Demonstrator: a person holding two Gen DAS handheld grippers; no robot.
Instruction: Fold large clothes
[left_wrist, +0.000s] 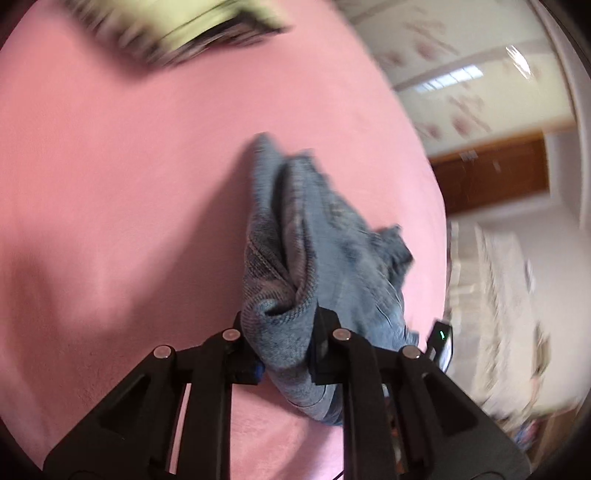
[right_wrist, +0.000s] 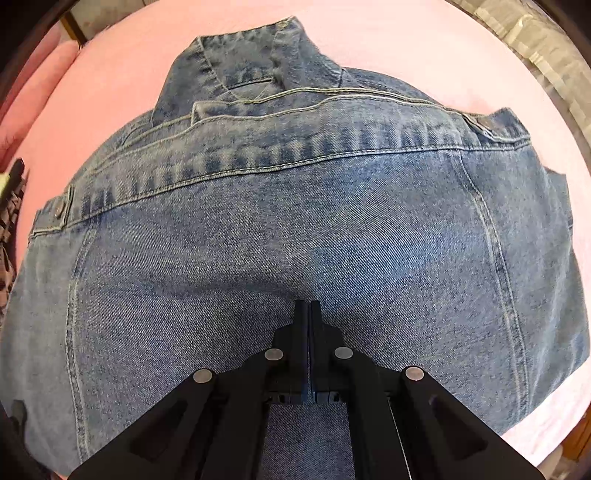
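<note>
A: Where's the fold at, roughly?

B: Partway, I'd say. The denim jacket (right_wrist: 295, 229) lies back-side up on the pink bed sheet (right_wrist: 424, 48), collar (right_wrist: 251, 62) at the far end, waistband seam running across just nearer. Body panel looks flat and fairly smooth. Can't tell if the sleeves are already tucked under; none show in the right wrist view.

A: Right claw?

B: The right gripper (right_wrist: 307, 306) is fully closed, fingers pressed together, nothing between them. Tips sit on or just above the middle of the jacket's back, pointing down. Looks like pinning or smoothing, not grabbing.

A: And the left?

B: The left gripper (left_wrist: 279, 325) is clamped on a bunched fold of denim (left_wrist: 295, 258), prob. a sleeve or a hem corner of the same jacket, can't tell which. Cloth hangs away from the jaws over the pink sheet, lifted clear, not lying flat. View's blurry, so it's moving.

A: What's left, then?

B: My guess: bring that held piece over onto the body, then at least one more fold to make it compact. Nothing looks like a finished stack yet.

A: Any bins, baskets, drawers?

B: None I can make out. There's a dark patterned item with a yellow-green strip (left_wrist: 192, 33) at the far end of the bed, too smeared to name. No container holding anything in either view.
</note>
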